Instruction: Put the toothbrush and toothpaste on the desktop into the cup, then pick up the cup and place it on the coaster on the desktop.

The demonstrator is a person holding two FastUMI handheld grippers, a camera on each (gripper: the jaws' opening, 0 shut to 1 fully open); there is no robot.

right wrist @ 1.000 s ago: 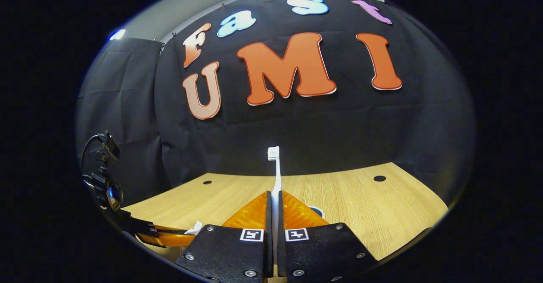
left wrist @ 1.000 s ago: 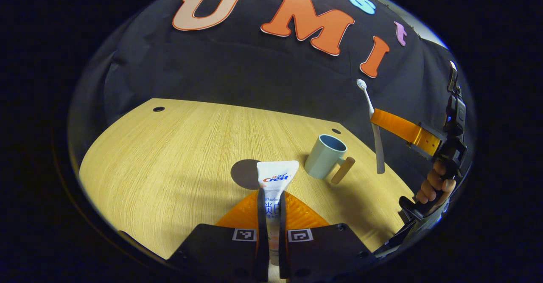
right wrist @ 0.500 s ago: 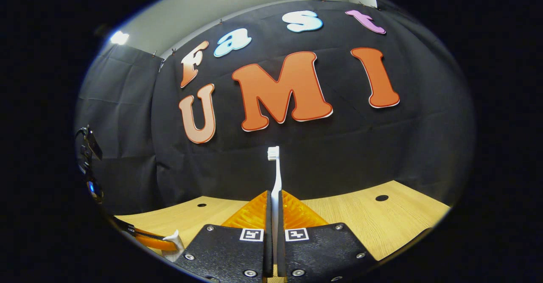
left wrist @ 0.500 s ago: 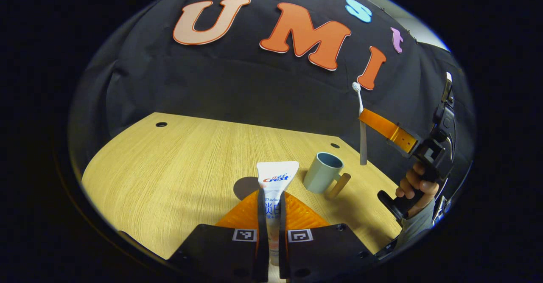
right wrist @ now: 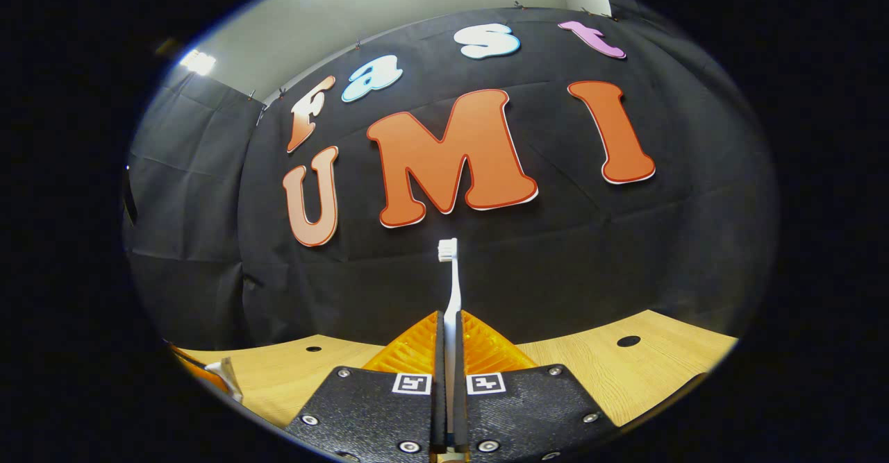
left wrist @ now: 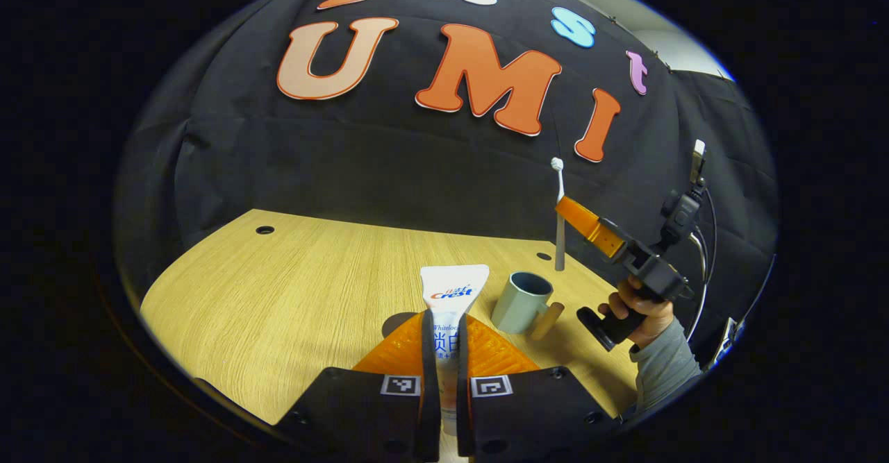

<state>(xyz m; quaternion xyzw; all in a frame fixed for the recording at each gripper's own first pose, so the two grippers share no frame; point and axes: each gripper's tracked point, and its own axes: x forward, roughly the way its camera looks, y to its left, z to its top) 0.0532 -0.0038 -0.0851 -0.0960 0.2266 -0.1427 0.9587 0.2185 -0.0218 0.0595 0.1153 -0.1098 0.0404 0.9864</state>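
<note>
- Right gripper (left wrist: 561, 206), clamped on the slim white toothbrush (left wrist: 558, 220): keep it upright, lower handle-first into the pale blue-grey cup (left wrist: 521, 301).
- Left gripper (left wrist: 446, 341), clamped on the white toothpaste tube (left wrist: 451, 296), waits nearer.

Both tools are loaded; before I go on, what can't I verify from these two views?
- Coaster, left gripper view: mostly hidden behind the toothpaste and the left gripper.
- Inside of the cup: the wall hides its bottom.
- Toothbrush, right gripper view: lower handle hidden inside the right gripper.

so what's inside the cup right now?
Nothing visible inside the cup; its bottom is hidden by the rim. The toothbrush hangs above it in the right gripper; the left gripper holds the toothpaste.
</note>
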